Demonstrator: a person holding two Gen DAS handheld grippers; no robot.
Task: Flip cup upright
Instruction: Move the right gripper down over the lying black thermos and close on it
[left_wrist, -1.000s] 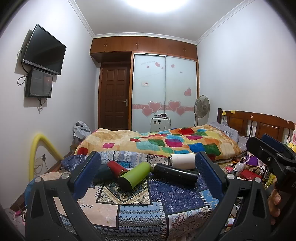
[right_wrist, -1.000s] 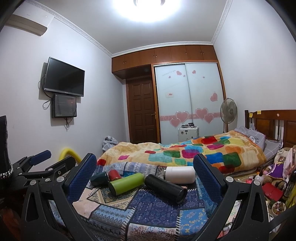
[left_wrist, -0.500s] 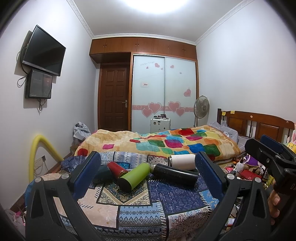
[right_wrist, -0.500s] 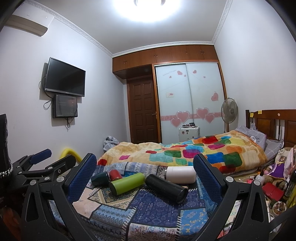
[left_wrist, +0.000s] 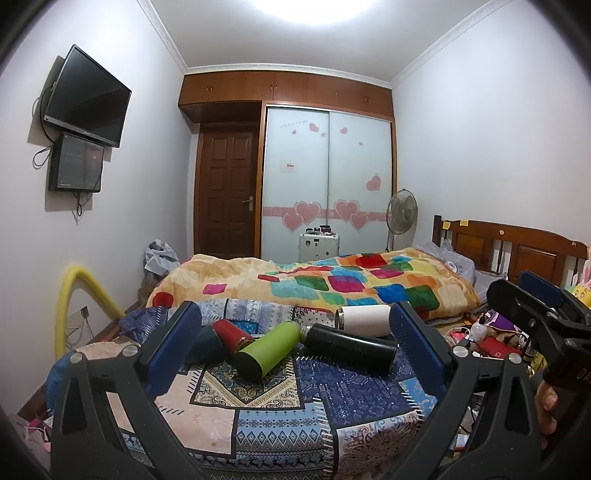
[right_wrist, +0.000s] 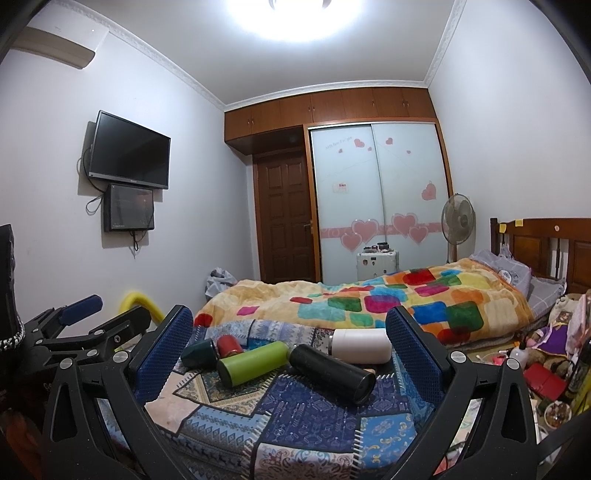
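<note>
Several cups lie on their sides on a patterned cloth (left_wrist: 280, 417): a dark green one (left_wrist: 207, 345), a red one (left_wrist: 232, 334), a lime green one (left_wrist: 267, 349), a black one (left_wrist: 349, 347) and a white one (left_wrist: 365, 319). They also show in the right wrist view: dark green (right_wrist: 197, 352), red (right_wrist: 229, 345), lime (right_wrist: 253, 362), black (right_wrist: 330, 373), white (right_wrist: 360, 345). My left gripper (left_wrist: 295, 350) is open and empty, short of the cups. My right gripper (right_wrist: 290, 354) is open and empty too.
Behind the cloth lies a bed with a colourful blanket (left_wrist: 332, 280) and a wooden headboard (left_wrist: 509, 247). Clutter (right_wrist: 543, 376) covers the floor at the right. A yellow tube (left_wrist: 74, 295) curves at the left wall. The other gripper shows at each view's edge.
Both views have shifted only slightly; the cups lie as before and both grippers stay open.
</note>
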